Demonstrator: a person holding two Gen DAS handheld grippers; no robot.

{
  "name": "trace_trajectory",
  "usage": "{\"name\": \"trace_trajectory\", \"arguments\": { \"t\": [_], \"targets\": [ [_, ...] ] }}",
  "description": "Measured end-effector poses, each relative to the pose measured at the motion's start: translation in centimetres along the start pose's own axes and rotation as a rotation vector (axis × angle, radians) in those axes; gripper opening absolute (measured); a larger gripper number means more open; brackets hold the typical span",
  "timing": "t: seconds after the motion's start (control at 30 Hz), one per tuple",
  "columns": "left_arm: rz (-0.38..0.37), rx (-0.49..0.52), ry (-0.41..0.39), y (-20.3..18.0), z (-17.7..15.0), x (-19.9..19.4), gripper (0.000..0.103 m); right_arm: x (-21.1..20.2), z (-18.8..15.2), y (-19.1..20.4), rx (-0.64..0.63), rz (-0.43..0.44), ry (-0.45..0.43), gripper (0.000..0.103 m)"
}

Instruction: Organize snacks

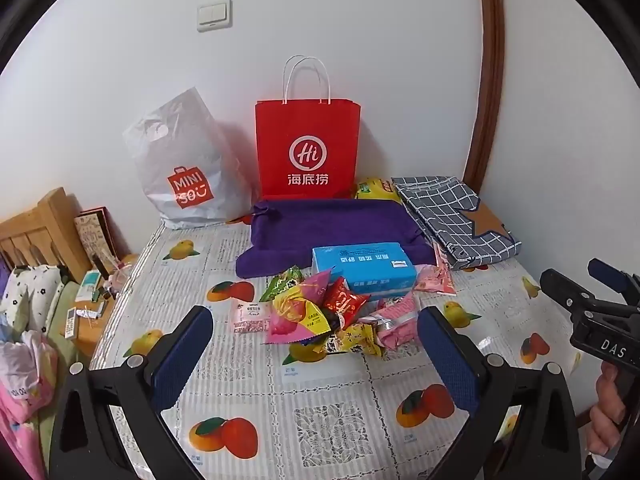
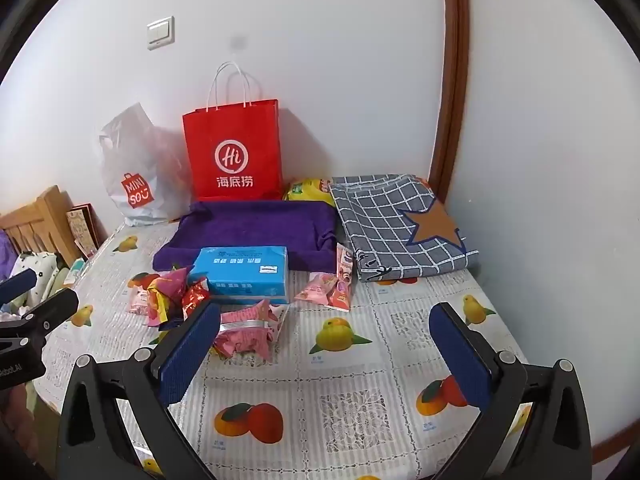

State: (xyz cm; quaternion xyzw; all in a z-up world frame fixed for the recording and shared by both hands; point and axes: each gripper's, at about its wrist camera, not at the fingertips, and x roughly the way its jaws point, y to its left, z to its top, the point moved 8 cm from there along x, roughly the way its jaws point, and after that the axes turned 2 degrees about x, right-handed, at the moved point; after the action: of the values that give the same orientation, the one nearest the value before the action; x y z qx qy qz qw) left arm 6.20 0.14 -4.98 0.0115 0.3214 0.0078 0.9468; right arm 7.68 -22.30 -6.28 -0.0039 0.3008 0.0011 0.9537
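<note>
While unheld, snack pile point(image 1: 320, 320) between jaws

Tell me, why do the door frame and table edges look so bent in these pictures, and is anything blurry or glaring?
Left wrist view: fisheye lens bows the door frame and leaves dark corners; soft, even light, the red bag sharp, casting a faint shadow. Right wrist view: same bending on the door frame; a small grey smudge shows above the red bag; no strong glare.

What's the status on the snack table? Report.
Left gripper and right gripper open, empty. Loose pile of foil snack packets untouched on the fruit-print tablecloth. Blue tissue box directly behind the pile.
</note>
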Motion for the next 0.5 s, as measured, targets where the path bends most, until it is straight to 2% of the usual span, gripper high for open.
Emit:
{"name": "trace_trajectory", "arguments": {
  "t": [0.03, 0.13, 0.23, 0.27, 0.5],
  "targets": [
    [0.011, 0.029, 0.008, -0.8, 0.1, 0.0, 0.103, 0.0, -0.1, 0.0, -0.005, -0.001, 0.001, 0.103],
    [-0.029, 0.005, 0.019, -0.9, 0.4, 0.1, 0.103, -0.1, -0.5, -0.1, -0.015, -0.007, 0.011, 0.103],
    [-0.02, 0.011, -0.002, -1.2, 0.5, -0.3, 0.103, -0.3, -1.1, -0.1, -0.025, -0.014, 0.018, 0.103],
    [-0.026, 0.007, -0.018, -1.2, 0.4, -0.8, 0.103, -0.6, -0.5, 0.2, 0.011, 0.009, 0.027, 0.103],
    [-0.031, -0.008, -0.021, -1.0, 0.7, -0.8, 0.102, -1.3, -0.2, 0.0, 0.0, 0.008, 0.012, 0.103]
  ]
}}
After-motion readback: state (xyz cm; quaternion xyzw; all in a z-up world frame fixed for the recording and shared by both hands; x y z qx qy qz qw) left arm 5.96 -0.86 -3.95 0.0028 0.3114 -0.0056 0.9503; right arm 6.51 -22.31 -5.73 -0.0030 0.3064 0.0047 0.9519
